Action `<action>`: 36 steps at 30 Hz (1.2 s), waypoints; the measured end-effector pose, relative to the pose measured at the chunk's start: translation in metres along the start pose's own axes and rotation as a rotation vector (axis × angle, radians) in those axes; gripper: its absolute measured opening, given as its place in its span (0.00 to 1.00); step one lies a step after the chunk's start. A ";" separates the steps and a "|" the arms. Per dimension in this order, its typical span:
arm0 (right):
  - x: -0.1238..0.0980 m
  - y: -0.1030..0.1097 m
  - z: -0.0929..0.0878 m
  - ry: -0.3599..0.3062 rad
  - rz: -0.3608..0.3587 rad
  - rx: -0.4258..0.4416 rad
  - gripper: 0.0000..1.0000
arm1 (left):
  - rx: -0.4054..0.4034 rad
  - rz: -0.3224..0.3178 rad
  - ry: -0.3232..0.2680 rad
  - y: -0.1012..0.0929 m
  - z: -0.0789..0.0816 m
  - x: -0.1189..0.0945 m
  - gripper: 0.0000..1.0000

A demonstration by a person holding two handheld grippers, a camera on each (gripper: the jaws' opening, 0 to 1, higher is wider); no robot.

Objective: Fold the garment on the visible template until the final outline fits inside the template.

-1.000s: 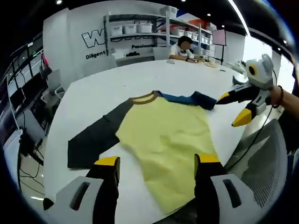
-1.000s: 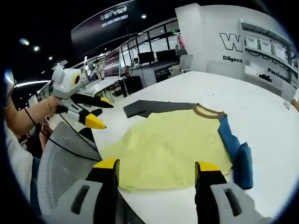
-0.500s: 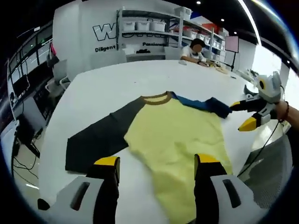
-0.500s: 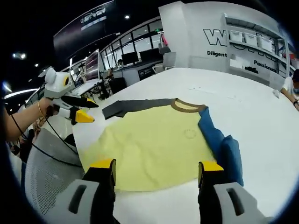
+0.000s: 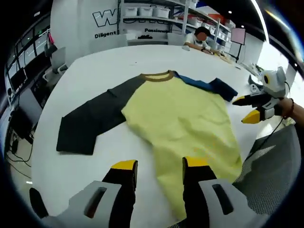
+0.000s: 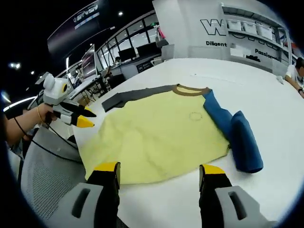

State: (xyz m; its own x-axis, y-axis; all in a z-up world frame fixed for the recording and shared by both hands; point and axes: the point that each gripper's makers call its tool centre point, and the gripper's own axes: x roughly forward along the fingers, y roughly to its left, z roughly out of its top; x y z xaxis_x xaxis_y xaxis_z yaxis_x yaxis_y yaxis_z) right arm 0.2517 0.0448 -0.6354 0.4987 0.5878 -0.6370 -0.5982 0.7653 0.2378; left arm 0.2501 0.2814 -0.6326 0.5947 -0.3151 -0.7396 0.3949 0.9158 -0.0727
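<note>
Two grippers up, both off the shirt. My left gripper [image 5: 155, 167] had its jaws parted w/ a narrow gap, nothing between them, tips over the shirt's hem edge nearest me in the left gripper view. My right gripper [image 6: 159, 169] had jaws spread wide, nothing gripped, tips just short of the yellow hem in the right gripper view.

Shirt [image 5: 178, 116] lay flat on the white table [image 5: 99, 66]: yellow body, brown collar [image 5: 156, 76] on the far side from me. Dark grey sleeve [image 5: 90, 124] stretched out flat to the shirt's left side, fully on the table. Blue sleeve [image 6: 237, 135] on the opposite side was folded over on itself beside the yellow body, lumpy, touching the body's edge. Small round mark on the chest below the collar, too small to read. Couldn't make out any template outline under or around the shirt.

In the left gripper view my right gripper [image 5: 254, 108] sat off the blue-sleeve side of the shirt, apart from the cloth, jaws parted. In the right gripper view my left gripper [image 6: 76, 116] sat past the grey-sleeve side near the hem corner, clear of the cloth; jaw gap there unclear. Mesh chair back [image 6: 45, 175] sat just beside the table edge, on the hem side of the shirt.
</note>
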 end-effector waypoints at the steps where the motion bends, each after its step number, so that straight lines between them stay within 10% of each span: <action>1: 0.001 0.001 -0.001 0.004 0.001 -0.002 0.65 | -0.003 -0.002 0.015 -0.001 -0.003 0.001 0.36; 25: 0.023 0.024 -0.020 0.058 0.003 -0.108 0.58 | 0.014 0.010 0.066 -0.002 -0.026 0.035 0.17; 36: 0.022 0.023 -0.014 0.039 0.002 -0.098 0.56 | 0.074 0.053 0.052 -0.002 -0.008 0.024 0.06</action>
State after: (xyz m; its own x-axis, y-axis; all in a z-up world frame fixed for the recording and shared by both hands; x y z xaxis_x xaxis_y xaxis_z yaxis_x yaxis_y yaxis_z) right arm 0.2398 0.0718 -0.6544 0.4739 0.5772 -0.6650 -0.6587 0.7336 0.1674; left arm 0.2576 0.2738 -0.6552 0.5794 -0.2516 -0.7752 0.4156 0.9094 0.0154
